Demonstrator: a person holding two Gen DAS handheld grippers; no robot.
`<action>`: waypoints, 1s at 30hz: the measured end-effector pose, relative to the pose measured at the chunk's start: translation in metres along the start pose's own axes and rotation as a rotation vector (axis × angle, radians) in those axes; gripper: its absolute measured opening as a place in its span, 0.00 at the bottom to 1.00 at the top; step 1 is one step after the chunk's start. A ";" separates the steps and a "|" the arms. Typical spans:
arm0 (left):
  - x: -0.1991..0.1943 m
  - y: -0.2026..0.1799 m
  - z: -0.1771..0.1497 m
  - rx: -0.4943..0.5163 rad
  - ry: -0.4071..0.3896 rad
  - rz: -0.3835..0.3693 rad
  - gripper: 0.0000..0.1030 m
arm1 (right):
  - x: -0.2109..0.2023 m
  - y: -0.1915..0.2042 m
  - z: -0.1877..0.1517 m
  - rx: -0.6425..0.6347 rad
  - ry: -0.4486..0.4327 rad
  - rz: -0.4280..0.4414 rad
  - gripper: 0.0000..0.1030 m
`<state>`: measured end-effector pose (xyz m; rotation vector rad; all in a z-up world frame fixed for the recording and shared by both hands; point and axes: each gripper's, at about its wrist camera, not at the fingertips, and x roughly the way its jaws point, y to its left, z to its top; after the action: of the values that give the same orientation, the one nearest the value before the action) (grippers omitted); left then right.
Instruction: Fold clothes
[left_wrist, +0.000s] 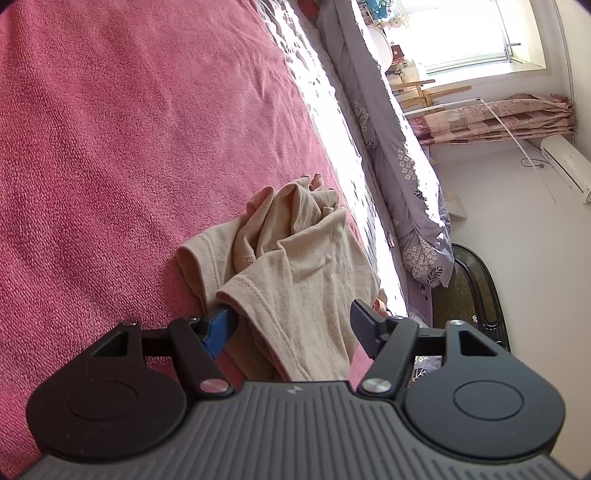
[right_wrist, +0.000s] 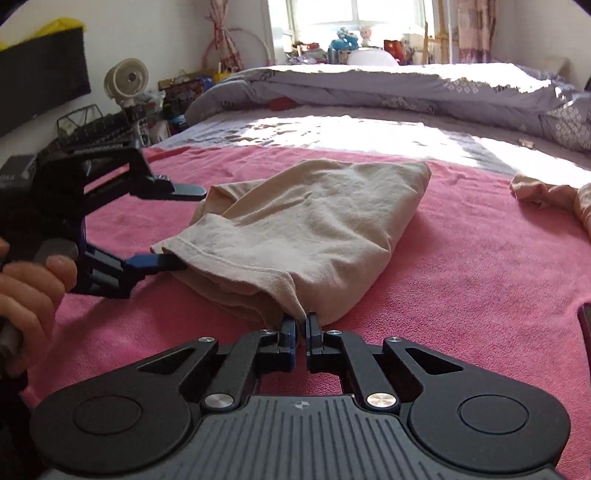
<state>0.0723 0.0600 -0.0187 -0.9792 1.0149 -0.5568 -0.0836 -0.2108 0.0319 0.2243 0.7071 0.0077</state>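
- I am working on the beige garment (right_wrist: 314, 229), which is lying half folded on the pink blanket (right_wrist: 461, 266) of the bed, in the middle of the right wrist view.
- My right gripper (right_wrist: 301, 325) is pinching the garment's near hem corner at the lower centre of the frame, jaws closed tight on the cloth.
- My left gripper (right_wrist: 184, 227), at the left of that view, is standing wide; its lower finger is tucked just under the hem edge, the upper one is clear above the cloth, so it is not clamping anything.
- I am judging that I am in the middle of taking hold for a fold.
- Next, the left gripper needs to close on its edge so both corners can be lifted together and carried over evenly.
- A second beige piece (right_wrist: 554, 199) is lying at the right edge, not yet handled.
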 end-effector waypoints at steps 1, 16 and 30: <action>0.000 0.001 0.002 -0.001 0.000 0.000 0.65 | -0.001 -0.008 0.005 0.063 0.012 0.031 0.06; 0.001 0.028 0.027 0.012 -0.005 0.007 0.66 | -0.006 -0.035 -0.007 0.112 0.135 0.141 0.03; 0.024 -0.003 0.015 0.365 -0.032 0.142 0.70 | -0.029 -0.020 -0.023 -0.103 -0.013 0.006 0.33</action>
<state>0.0971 0.0458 -0.0238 -0.5871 0.9068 -0.5814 -0.1219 -0.2284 0.0290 0.1277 0.6908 0.0486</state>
